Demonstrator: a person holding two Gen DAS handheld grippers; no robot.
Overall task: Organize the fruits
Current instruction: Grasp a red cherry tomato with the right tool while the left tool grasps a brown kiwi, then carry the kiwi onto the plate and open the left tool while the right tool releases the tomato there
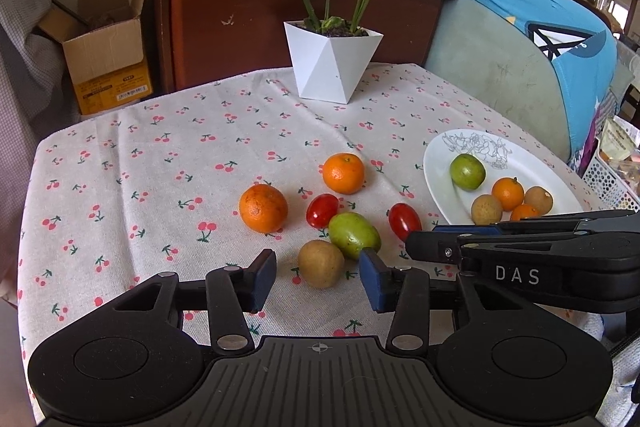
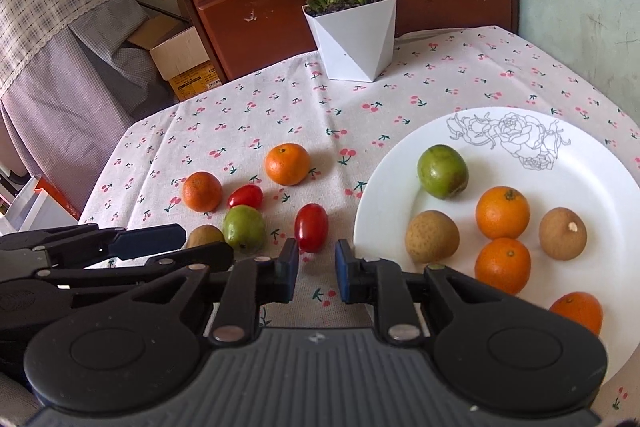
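Loose fruit lies on the cherry-print cloth: two oranges point(image 1: 263, 208) point(image 1: 343, 173), two red tomatoes point(image 1: 322, 210) point(image 1: 404, 221), a green fruit point(image 1: 354, 235) and a brown longan point(image 1: 321, 263). My left gripper point(image 1: 318, 279) is open, its fingers either side of the longan, just short of it. My right gripper point(image 2: 317, 269) is open and empty, just behind a red tomato point(image 2: 311, 227). The white plate point(image 2: 600, 163) holds a green fruit point(image 2: 442, 171), three oranges and two longans. The right gripper also shows in the left wrist view point(image 1: 424, 239).
A white faceted plant pot point(image 1: 332, 67) stands at the back of the table. A brown wooden cabinet point(image 1: 280, 7) and a cardboard box point(image 1: 104, 55) are behind. A grey-green chair back point(image 1: 500, 79) with blue cloth is to the right. A white perforated basket point(image 1: 608, 179) sits at the far right.
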